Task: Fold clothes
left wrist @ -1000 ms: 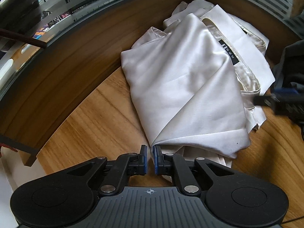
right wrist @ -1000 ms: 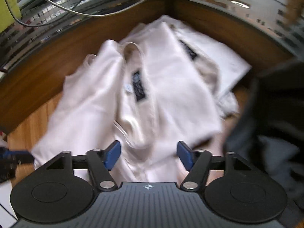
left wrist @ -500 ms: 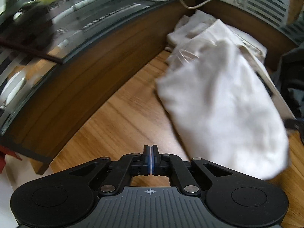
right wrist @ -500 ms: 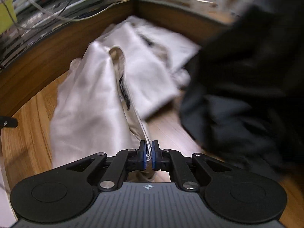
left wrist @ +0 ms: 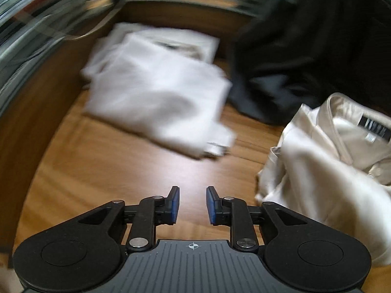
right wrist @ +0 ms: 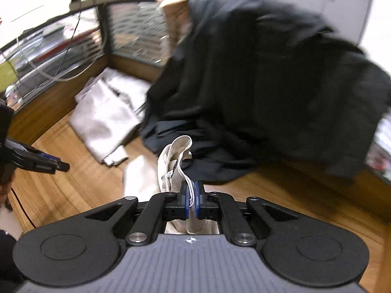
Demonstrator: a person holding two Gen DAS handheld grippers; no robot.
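Note:
A cream satin shirt (left wrist: 325, 161) with a black neck label hangs at the right of the left wrist view. My right gripper (right wrist: 191, 201) is shut on this shirt's (right wrist: 174, 161) collar edge, lifting it off the wooden table (left wrist: 127, 161). My left gripper (left wrist: 191, 205) hovers over bare wood with its jaws opening and nothing between them; in the right wrist view the left gripper (right wrist: 57, 164) shows at the left edge. A folded white garment (left wrist: 156, 90) lies at the back left, and this folded garment (right wrist: 105, 117) also shows in the right wrist view.
A heap of dark clothes (right wrist: 256, 92) fills the back right and reaches down to the table (right wrist: 281, 190). A wooden raised rim (left wrist: 39, 97) with glass and cables behind bounds the table at left and back. White cabinets (right wrist: 330, 2) stand beyond.
My right gripper shut on the cream shirt's collar and carried it up and to the right, away from the white pile. My left gripper let go of the cloth, swung right and began opening.

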